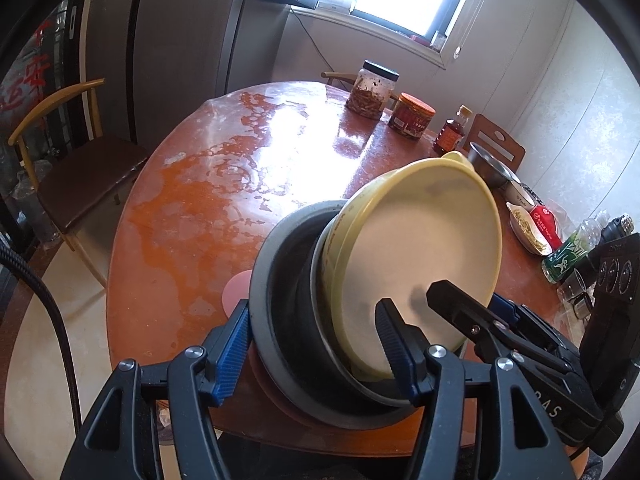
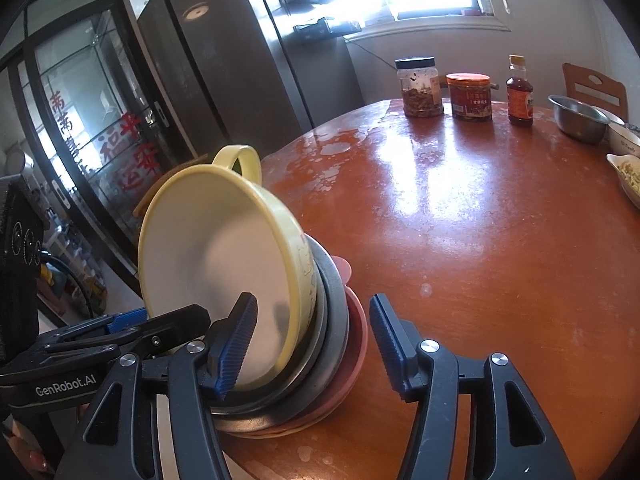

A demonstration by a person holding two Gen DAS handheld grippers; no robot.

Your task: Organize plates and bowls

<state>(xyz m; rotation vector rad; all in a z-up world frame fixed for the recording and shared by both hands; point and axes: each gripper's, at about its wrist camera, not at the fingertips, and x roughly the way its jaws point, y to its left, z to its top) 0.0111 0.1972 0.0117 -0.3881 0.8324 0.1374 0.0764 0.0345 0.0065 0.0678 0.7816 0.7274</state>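
Note:
A stack of dishes sits at the near edge of the round wooden table [image 1: 224, 184]: a pink plate [image 2: 356, 344] at the bottom, a dark grey bowl [image 1: 280, 280] on it, and a yellow bowl [image 1: 432, 240] with a loop handle on top. The whole stack is tipped up on edge. My left gripper [image 1: 312, 344] straddles the stack's rims, its right finger inside the yellow bowl. My right gripper [image 2: 312, 340] straddles the stack from the other side, its left finger inside the yellow bowl [image 2: 216, 248]. The jaws look closed onto the rims.
At the table's far side stand a black-lidded jar [image 1: 370, 90], a red-lidded jar [image 1: 412, 114], a sauce bottle [image 1: 452, 130], a steel bowl [image 1: 490, 166] and dishes of food [image 1: 528, 228]. A green-labelled bottle [image 1: 572, 248] is at the right. A chair [image 1: 80, 176] stands left.

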